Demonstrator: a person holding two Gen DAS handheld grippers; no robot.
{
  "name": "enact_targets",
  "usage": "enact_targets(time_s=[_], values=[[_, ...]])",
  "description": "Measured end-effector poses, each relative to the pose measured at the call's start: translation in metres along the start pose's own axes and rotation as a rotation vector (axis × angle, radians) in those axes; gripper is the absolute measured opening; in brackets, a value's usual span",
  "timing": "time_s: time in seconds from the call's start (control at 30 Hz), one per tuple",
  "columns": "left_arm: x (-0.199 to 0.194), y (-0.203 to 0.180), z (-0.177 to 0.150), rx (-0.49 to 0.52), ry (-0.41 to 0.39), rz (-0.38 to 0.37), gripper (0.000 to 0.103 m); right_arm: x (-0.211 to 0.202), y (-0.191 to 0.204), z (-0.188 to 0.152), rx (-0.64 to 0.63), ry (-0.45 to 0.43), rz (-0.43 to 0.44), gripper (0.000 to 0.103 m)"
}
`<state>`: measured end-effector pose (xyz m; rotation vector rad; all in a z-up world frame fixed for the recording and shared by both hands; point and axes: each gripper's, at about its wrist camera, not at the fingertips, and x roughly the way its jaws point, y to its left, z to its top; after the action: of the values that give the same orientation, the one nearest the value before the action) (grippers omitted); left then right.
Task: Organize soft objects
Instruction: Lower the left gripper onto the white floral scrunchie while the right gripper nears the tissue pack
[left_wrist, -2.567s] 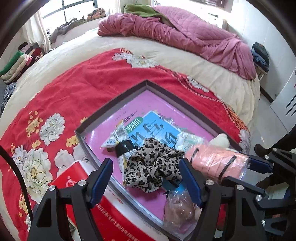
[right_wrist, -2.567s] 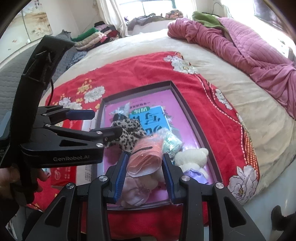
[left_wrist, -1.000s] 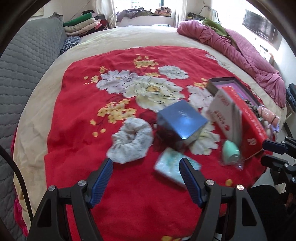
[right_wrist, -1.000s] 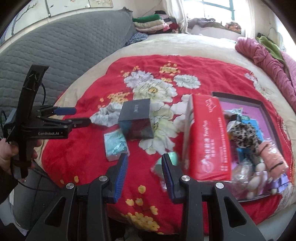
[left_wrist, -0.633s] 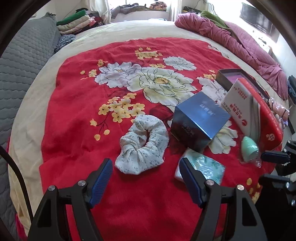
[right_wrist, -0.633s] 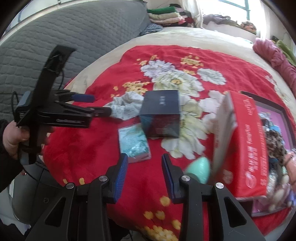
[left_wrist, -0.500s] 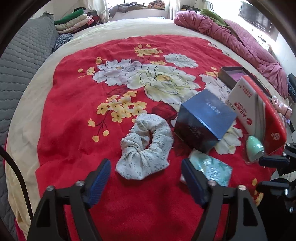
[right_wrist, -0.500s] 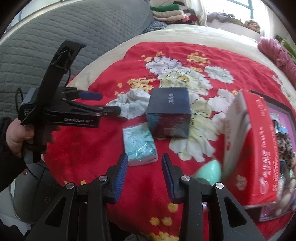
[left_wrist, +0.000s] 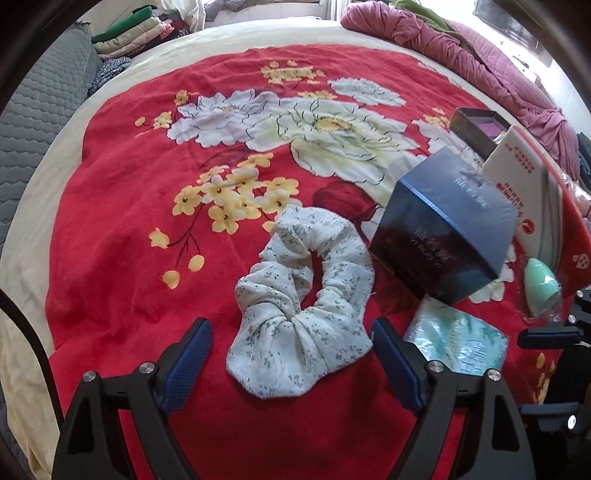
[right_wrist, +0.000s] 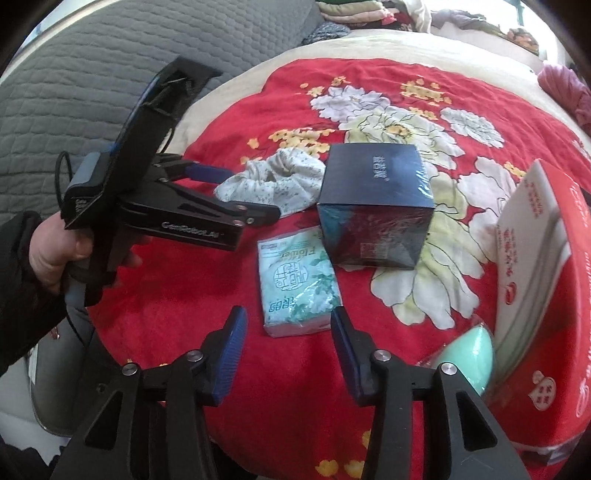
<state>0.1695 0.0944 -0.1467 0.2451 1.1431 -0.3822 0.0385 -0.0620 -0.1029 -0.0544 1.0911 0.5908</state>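
A white floral scrunchie (left_wrist: 303, 317) lies on the red flowered blanket. My left gripper (left_wrist: 291, 332) is open with its near edge between the fingers; the scrunchie (right_wrist: 280, 181) also shows in the right wrist view, with the left gripper (right_wrist: 240, 195) at it. My right gripper (right_wrist: 286, 326) is open just in front of a teal tissue pack (right_wrist: 297, 282), also seen in the left wrist view (left_wrist: 458, 339). A mint green sponge egg in a clear wrapper (right_wrist: 471, 356) lies at the right, also seen in the left wrist view (left_wrist: 541, 288).
A dark blue box (left_wrist: 443, 229) stands right of the scrunchie (right_wrist: 375, 206). A red tissue box (right_wrist: 543, 280) stands further right. A dark tray (left_wrist: 476, 127) lies behind it. A pink quilt (left_wrist: 461, 55) is heaped at the back. A grey headboard (right_wrist: 110, 81) is at left.
Both grippers have left the tray and swung over to the loose items. The left one has closed in on the scrunchie, the right one on the tissue pack.
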Motion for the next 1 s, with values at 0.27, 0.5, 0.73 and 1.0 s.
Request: enact_targets(time_s=[0.27, 0.5, 0.73, 1.0], values=[[0.013, -0.001, 0.0, 0.027, 0.008, 0.013, 0.091, 0.016, 0.002, 0.002, -0.028, 0.027, -0.01, 0.05], [0.019, -0.001, 0.002, 0.067, 0.01, 0.024, 0.096, 0.027, 0.005, 0.006, -0.058, 0.041, -0.05, 0.05], [0.022, 0.001, 0.001, 0.057, 0.007, 0.012, 0.098, 0.033, 0.006, 0.006, -0.075, 0.063, -0.065, 0.05], [0.018, -0.002, 0.003, 0.067, -0.002, 0.011, 0.084, 0.032, 0.0, 0.008, -0.05, 0.064, -0.049, 0.037]])
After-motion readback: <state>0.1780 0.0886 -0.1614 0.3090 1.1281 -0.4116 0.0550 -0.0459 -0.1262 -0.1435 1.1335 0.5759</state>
